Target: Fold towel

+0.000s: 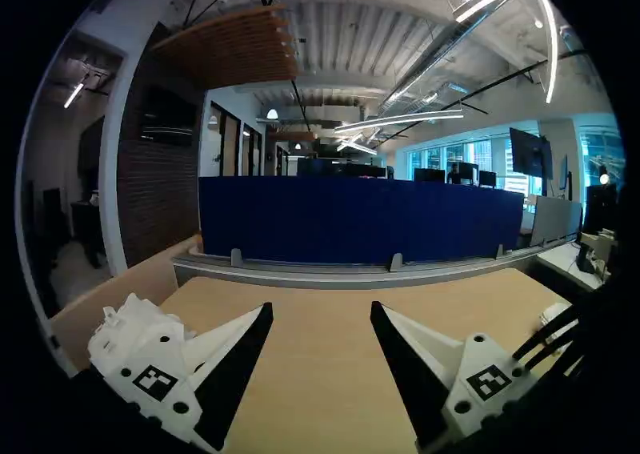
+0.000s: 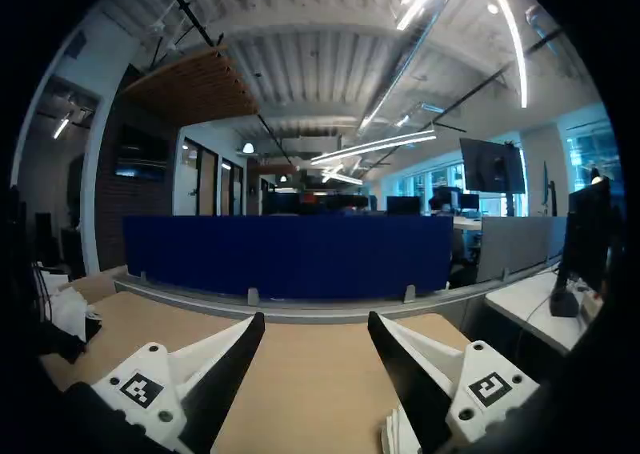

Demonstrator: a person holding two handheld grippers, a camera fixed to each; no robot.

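Observation:
In the left gripper view my left gripper (image 1: 321, 305) is open above the light wooden table (image 1: 320, 374), with nothing between its black-edged fingers. In the right gripper view my right gripper (image 2: 316, 316) is likewise open over the same table (image 2: 312, 390), its jaws wide apart and empty. A white layered edge (image 2: 394, 435), which may be a folded towel, shows at the bottom beside the right finger. Most of it is hidden.
A blue partition (image 1: 352, 218) on a grey rail closes the table's far side. A white object with black cables (image 1: 558, 319) sits at the table's right edge. More white stuff with cables (image 2: 68, 310) lies at the left. A desk with a monitor (image 2: 588, 238) stands to the right.

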